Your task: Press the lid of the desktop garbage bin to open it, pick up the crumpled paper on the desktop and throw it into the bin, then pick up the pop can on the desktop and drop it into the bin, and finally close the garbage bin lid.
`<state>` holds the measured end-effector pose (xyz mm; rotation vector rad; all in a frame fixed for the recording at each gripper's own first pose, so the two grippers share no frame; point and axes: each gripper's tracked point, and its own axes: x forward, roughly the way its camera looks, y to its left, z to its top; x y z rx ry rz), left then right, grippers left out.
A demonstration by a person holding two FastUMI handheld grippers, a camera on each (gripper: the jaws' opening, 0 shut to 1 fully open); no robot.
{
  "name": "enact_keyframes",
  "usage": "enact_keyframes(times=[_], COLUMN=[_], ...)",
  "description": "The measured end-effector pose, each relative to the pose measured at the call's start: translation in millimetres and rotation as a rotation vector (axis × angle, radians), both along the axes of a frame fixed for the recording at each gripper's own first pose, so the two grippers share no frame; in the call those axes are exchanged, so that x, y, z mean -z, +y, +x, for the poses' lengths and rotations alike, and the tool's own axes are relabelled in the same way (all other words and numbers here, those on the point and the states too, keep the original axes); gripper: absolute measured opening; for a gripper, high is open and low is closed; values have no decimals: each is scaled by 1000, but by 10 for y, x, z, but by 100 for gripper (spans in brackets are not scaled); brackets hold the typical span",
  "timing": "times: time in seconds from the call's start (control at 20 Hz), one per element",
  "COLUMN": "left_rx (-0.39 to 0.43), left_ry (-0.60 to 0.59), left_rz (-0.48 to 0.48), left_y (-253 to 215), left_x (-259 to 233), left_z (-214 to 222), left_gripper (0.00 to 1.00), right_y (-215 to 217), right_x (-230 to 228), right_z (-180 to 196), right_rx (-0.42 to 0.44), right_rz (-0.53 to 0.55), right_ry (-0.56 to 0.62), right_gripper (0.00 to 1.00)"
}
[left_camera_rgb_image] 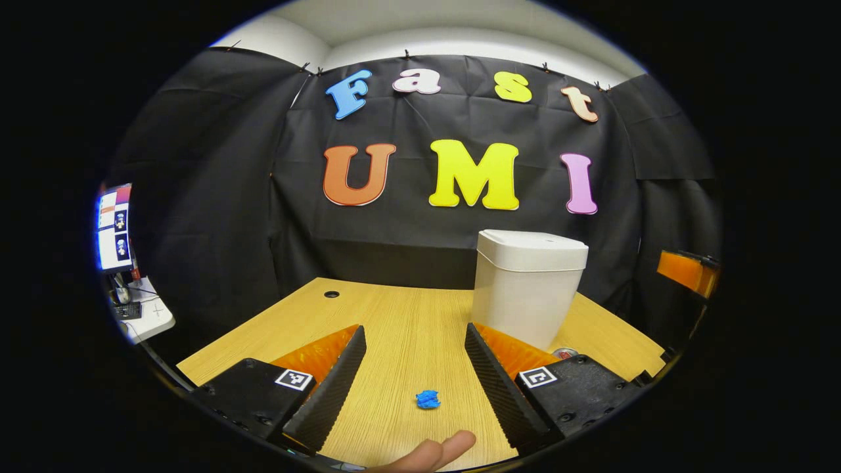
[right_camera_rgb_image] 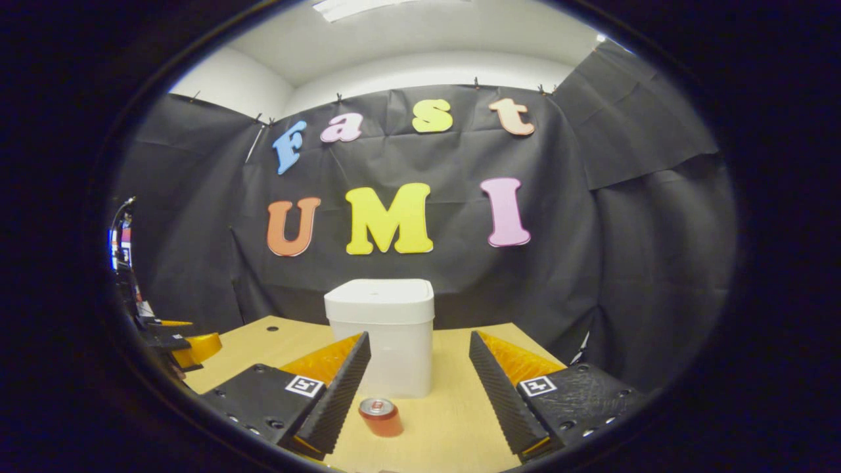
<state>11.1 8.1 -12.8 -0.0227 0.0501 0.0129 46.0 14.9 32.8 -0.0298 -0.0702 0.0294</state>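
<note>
White bin (right_camera_rgb_image: pixel 380 336), lid down, stands straight ahead of the right claw (right_camera_rgb_image: pixel 419 387), the nearer one; left claw (left_camera_rgb_image: pixel 414 378) too gapes wide, empty.

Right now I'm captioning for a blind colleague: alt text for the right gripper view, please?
A white garbage bin with its lid shut stands on a wooden desk, a pop can standing upright just in front of it. The right gripper hangs open near the can, touching nothing.
</note>
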Motion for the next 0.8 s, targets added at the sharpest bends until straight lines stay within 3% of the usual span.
enact_keyframes(times=[0.05, 0.1, 0.25, 0.35, 0.4, 0.5, 0.65, 0.8], left_rx=[3, 2, -10, -19, -22, -24, -23, -30], left_ry=[1, 3, 2, 4, 7, 13, 27, 37], left_rz=[3, 5, 3, 3, 2, -6, -17, -22], left_y=[-5, -4, 35, 62, 73, 76, 93, 129], left_x=[10, 14, 13, 16, 21, 39, 82, 108], left_z=[0, 0, 8, 17, 25, 36, 67, 97], left_gripper=[98, 98, 98, 98, 98, 98, 98, 98], right_y=[39, 97, 214, 266, 305, 440, 620, 638], right_x=[-43, -83, -202, -235, -260, -301, -441, -500], right_z=[64, 118, 330, 517, 578, 719, 861, 1078], right_rx=[-11, -26, -44, -29, -42, -88, -159, -130], right_rz=[5, 12, -12, -61, -55, -3, -14, -61], right_ry=[-7, -12, -34, -27, -16, 12, 13, 34], right_gripper=[92, 80, 65, 43, 24, 1, 0, 0])
